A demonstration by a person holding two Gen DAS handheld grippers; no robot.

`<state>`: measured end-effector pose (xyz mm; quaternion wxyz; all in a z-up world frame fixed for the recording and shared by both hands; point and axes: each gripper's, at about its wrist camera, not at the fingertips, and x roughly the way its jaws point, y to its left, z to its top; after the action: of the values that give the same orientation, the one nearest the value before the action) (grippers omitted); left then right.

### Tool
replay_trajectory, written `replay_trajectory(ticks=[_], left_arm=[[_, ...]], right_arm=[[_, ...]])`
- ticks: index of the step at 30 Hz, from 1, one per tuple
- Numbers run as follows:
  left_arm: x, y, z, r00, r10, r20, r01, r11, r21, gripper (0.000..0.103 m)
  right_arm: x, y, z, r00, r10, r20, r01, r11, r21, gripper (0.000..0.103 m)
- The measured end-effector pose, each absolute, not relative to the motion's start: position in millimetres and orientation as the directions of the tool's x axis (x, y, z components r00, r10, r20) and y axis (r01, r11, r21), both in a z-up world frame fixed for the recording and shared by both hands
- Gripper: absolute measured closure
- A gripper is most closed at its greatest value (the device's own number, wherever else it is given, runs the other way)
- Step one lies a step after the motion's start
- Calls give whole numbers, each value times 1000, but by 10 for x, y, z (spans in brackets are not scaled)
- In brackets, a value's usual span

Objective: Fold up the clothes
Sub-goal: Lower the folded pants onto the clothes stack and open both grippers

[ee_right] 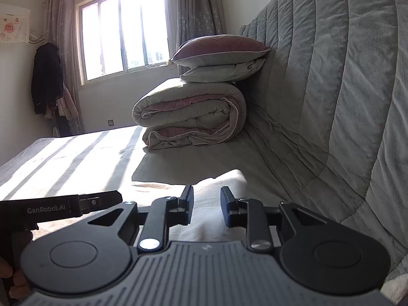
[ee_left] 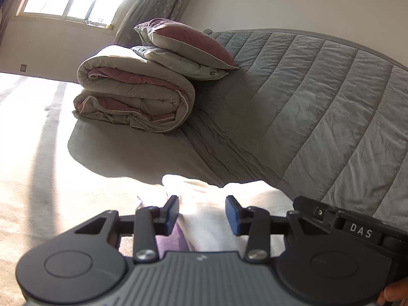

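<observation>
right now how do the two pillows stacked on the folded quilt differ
The top pillow shows a dusty pink face with grey underside; the lower pillow shows only grey. The top one looks plumper, the lower one flatter, pressed beneath it. The lower one has a small mark near its corner. Both lie on the folded quilt against the grey padded backrest.

White fluffy cloth (ee_left: 219,219) at the bottom centre, with a bit of purple (ee_left: 170,242) beside it. Grey headboard (ee_left: 318,107) on the right has diagonal quilted stripes. Duvet (ee_left: 135,97) at centre is beige with dusty pink inside, pillows (ee_right: 219,51) too. Curtains (ee_right: 199,7) are grey, little star print.
</observation>
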<state>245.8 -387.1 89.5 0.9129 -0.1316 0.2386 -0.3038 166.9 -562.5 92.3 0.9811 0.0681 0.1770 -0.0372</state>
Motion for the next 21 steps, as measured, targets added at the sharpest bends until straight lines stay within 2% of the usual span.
replay_trajectory(ticks=[10, 12, 14, 17, 21], left_arm=[[1790, -3325, 1381, 720, -565, -403, 441, 821, -364, 61], [1646, -3211, 1435, 718, -553, -423, 427, 829, -360, 59], [1493, -3084, 1476, 717, -533, -450, 404, 843, -355, 56], [1271, -2906, 1520, 715, -510, -479, 383, 858, -342, 55], [956, -2676, 1572, 728, -465, -504, 353, 884, -306, 46]], right_arm=[[1129, -5241, 1318, 930, -65, -362, 120, 984, 131, 74], [973, -5118, 1375, 932, -73, -356, 126, 984, 128, 63], [833, -4982, 1403, 931, -93, -352, 142, 983, 117, 57], [637, -4782, 1426, 923, -125, -363, 173, 980, 101, 57], [418, -4530, 1453, 905, -175, -387, 236, 965, 114, 48]])
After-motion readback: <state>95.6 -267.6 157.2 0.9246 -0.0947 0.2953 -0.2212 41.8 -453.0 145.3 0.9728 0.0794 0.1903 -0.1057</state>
